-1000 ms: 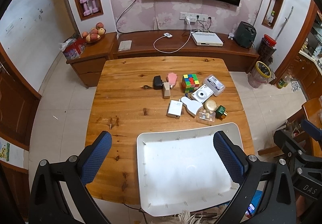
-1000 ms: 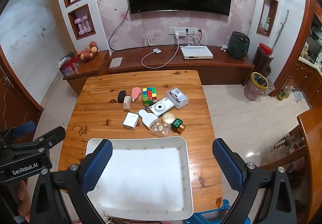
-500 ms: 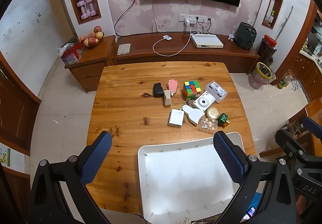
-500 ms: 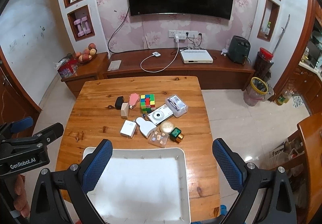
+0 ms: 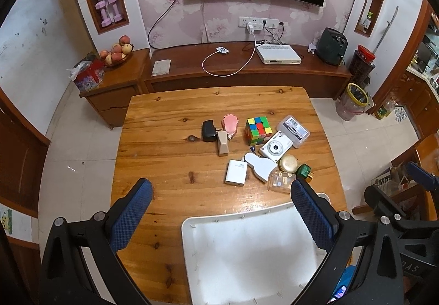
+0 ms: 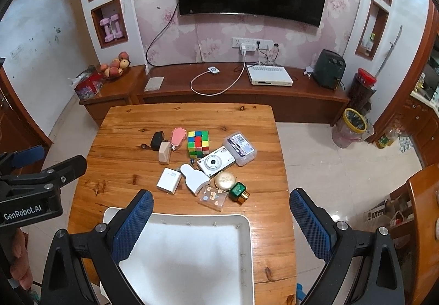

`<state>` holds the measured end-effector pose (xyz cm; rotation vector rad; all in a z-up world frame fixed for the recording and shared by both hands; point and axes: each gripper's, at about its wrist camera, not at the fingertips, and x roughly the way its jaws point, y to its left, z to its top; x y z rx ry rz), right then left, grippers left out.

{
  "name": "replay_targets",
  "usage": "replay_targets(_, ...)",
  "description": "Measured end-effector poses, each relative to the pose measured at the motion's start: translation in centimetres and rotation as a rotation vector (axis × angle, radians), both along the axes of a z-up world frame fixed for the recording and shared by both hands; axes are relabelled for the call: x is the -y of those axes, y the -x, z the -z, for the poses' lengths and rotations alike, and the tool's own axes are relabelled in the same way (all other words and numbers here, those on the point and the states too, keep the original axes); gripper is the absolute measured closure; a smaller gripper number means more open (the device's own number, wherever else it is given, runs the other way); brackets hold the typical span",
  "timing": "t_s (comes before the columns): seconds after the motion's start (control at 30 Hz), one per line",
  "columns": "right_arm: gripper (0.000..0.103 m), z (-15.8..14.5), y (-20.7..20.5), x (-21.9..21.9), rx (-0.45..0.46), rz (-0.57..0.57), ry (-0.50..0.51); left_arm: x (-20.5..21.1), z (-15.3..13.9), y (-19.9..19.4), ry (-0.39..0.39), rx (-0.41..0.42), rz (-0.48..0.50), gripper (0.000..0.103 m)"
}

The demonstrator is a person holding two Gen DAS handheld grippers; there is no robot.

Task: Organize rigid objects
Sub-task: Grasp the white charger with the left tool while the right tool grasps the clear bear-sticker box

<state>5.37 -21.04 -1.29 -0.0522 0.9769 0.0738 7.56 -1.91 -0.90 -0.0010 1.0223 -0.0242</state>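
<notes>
Tray point(image 6: 245, 225) empty below open right gripper point(image 6: 221, 222), objects point(image 6: 203, 165) beyond

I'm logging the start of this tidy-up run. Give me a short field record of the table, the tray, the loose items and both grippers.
surface: wooden table
tray: white tray, near edge, nothing in it
items: cluster beyond the tray, including Rubik's cube, white camera, white charger, black adapter, green bottle
left gripper: jaws wide open, holding nothing
right gripper: jaws wide open, holding nothing
</notes>
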Motion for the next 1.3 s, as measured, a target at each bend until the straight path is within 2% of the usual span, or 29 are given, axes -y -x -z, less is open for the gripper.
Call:
replay_targets(0.17, 0.003, 1.2, -1.2, 0.2, -0.024, 0.009, 0.012, 0.1, 1.1, -1.6, -0.003, -0.025, 0.004, 0.002)
replay_targets(0.4, 0.003, 3.5, -3.4, 0.8, -0.085, 0.015, 0.009, 0.0, 4.1, -4.3, 0.013, -0.1, 0.018, 0.002)
replay_targets(0.67, 0.003, 6.9, -6.8, 2.9, -0.18, 0.081, -0.043, -0.6, 9.5, -8.2, 0.043, -0.241, -0.001, 0.002)
replay_targets(0.97, 0.003, 11.1, -9.1, 3.9, -0.27, 0.12, -0.084, 0.6, 17.1, -11.7, 0.072, -0.441, 0.015, 0.002)
replay_targets(1.17, 0.003, 14.3, -9.8, 3.8, -0.346, 0.15, -0.131, 1.9, 21.2, -13.4, 0.075, -0.528, 0.015, 0.003)
replay_targets(1.3, 0.003, 16.1, -10.0, 3.8, -0.392, 0.164, -0.162, 2.5, 22.9, -14.0, 0.059, -0.548, 0.012, 0.004)
